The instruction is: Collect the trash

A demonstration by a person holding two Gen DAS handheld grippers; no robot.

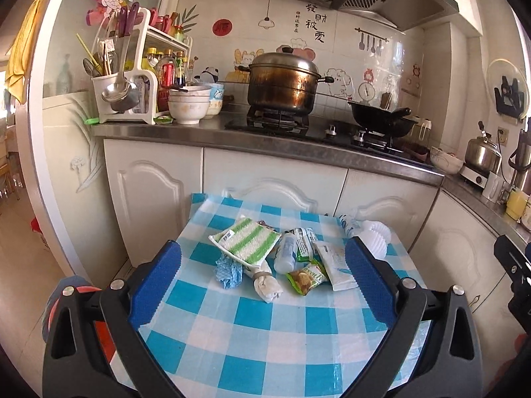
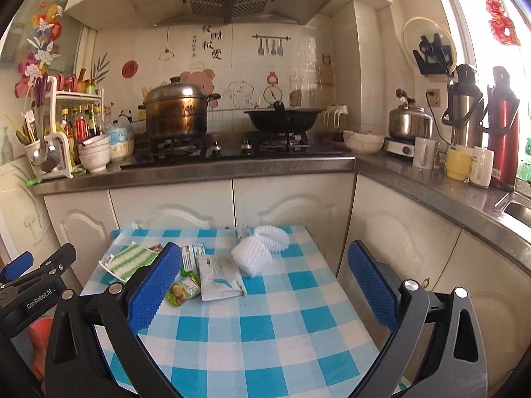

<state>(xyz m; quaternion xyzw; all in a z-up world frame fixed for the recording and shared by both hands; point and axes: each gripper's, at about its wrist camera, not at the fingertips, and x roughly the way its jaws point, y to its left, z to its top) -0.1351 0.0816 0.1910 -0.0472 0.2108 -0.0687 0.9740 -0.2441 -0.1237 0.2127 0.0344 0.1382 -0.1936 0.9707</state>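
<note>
I have both tools above the near edge of the desk (image 1: 265, 348), a small surface under a glossy blue-and-white checked plastic cloth. My left hand-held gripper (image 1: 262, 285) is spread wide, its ridged blue rubber pads (image 1: 156, 285) empty; my right hand-held gripper (image 2: 262, 285) is spread just as wide and also holds nothing. The trash lies in a loose cluster toward the far edge. Nearest me sits a crinkled green snack wrapper (image 1: 305, 278), touching a flat white pouch (image 1: 335, 265) with blue print. Beside them lie a twisted off-white wad (image 1: 265, 285), a scrap of blue netting (image 1: 229, 272) and a small white plastic bottle (image 1: 286, 253) on its side. A green-and-white striped woven scrub pad (image 1: 249, 240) rests tilted over the wad. At the far right corner sit two white ribbed foam nets (image 2: 262, 245), soft and rounded; the right view shows them whole, while the left view catches only a part past its right finger. The bottle, wad and netting show only in the left view. Beyond the desk stand white panelled cabinet doors (image 2: 172, 219) and a scorched steel pot (image 1: 282, 83) on the stove.
</note>
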